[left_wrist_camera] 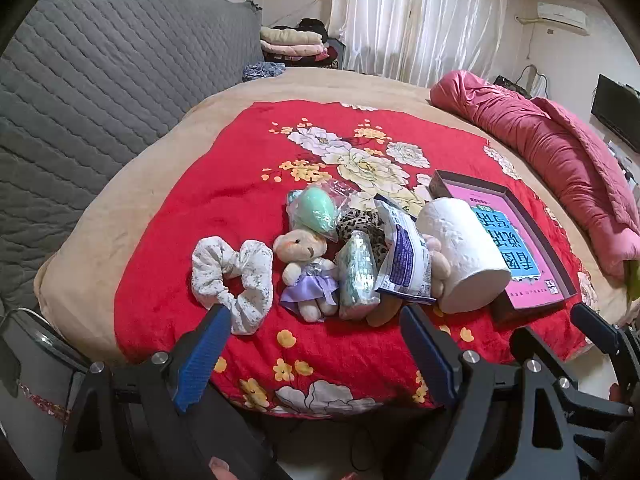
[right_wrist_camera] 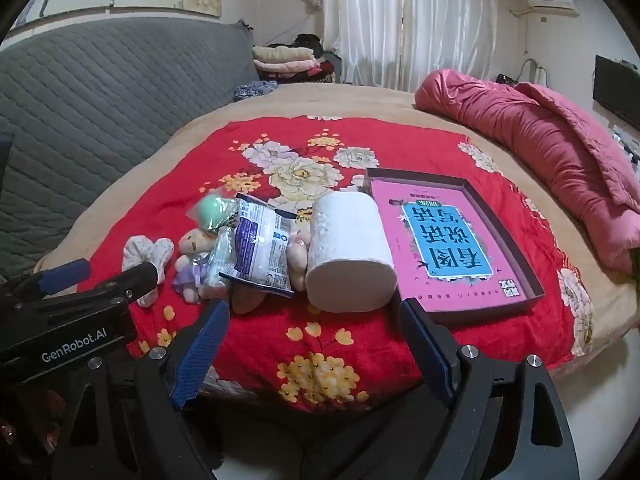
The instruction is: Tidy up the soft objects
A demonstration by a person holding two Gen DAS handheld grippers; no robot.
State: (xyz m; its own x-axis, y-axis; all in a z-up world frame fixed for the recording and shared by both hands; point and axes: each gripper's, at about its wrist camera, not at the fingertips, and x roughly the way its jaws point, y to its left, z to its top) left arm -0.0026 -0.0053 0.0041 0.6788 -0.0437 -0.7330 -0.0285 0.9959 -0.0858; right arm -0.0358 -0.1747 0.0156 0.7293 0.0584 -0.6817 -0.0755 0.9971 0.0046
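Note:
A heap of soft things lies on the red flowered blanket [left_wrist_camera: 224, 208]: a white scrunchie [left_wrist_camera: 234, 276], a small teddy bear in a purple dress [left_wrist_camera: 306, 264], a mint sponge in a clear bag [left_wrist_camera: 314, 210], a tissue packet [left_wrist_camera: 356, 276], a white and blue pouch [left_wrist_camera: 404, 258] and a toilet paper roll [left_wrist_camera: 460, 252]. A shallow box [left_wrist_camera: 560, 256] with a pink book inside sits right of the roll. My left gripper [left_wrist_camera: 316, 320] hangs open just short of the bear. My right gripper [right_wrist_camera: 314, 314] is open in front of the toilet paper roll [right_wrist_camera: 348, 252], beside the box [right_wrist_camera: 516, 248].
A rolled pink quilt [right_wrist_camera: 532, 136] lies along the bed's right side. A grey quilted headboard [left_wrist_camera: 80, 92] rises at the left. Folded clothes [left_wrist_camera: 292, 42] are stacked by the white curtain at the back. The left gripper's body [right_wrist_camera: 68, 304] shows at the right wrist view's left edge.

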